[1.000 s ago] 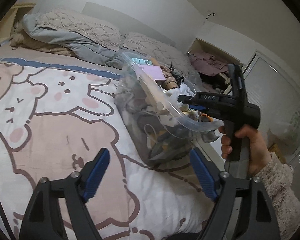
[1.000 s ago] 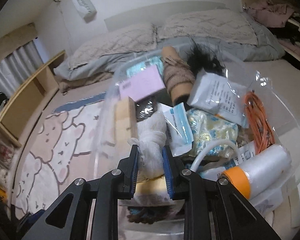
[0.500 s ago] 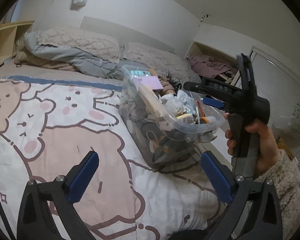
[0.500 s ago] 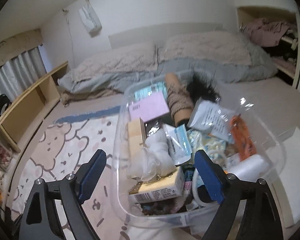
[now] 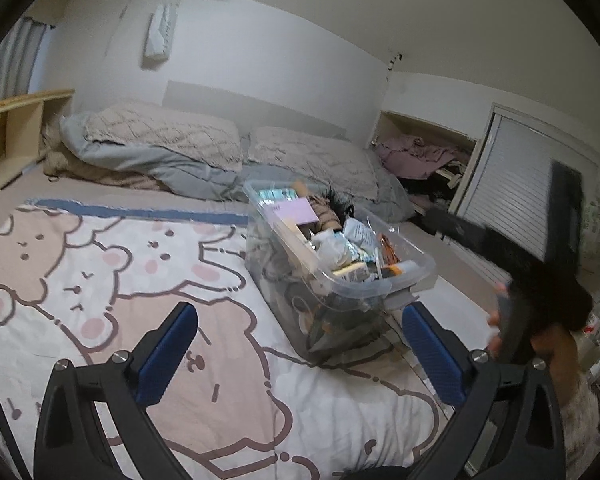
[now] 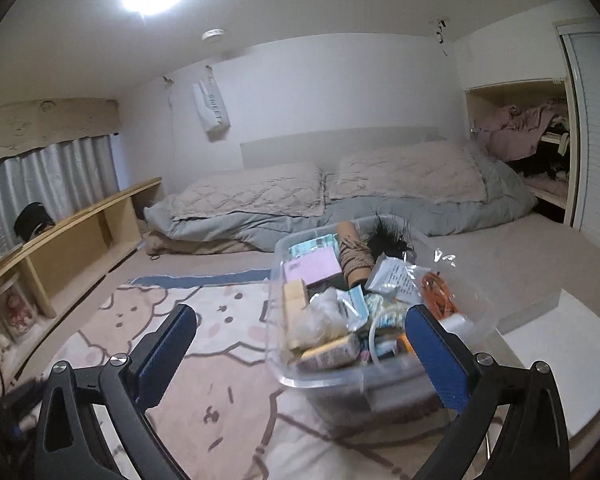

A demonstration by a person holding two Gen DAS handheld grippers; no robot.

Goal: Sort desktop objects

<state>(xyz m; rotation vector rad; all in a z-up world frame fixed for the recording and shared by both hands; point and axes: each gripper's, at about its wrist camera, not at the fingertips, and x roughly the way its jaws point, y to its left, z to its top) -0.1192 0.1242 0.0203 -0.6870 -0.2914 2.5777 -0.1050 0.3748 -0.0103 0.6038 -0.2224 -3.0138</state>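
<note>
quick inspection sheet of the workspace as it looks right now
surface: bear-print blanket spread over the bed, bare beside the bin
job's things: clear plastic bin on the blanket near the bed edge, heaped with a pink card, wrapped packets, a twine spool and an orange cord
clutter: clothes piled in the wall niche
grippers: left tool open and empty; right tool open and empty, above the bin's near end
cables: only the orange cord in the bin
surroundings: pillows on a grey duvet, wooden shelf, curtain, ceiling light on
</note>
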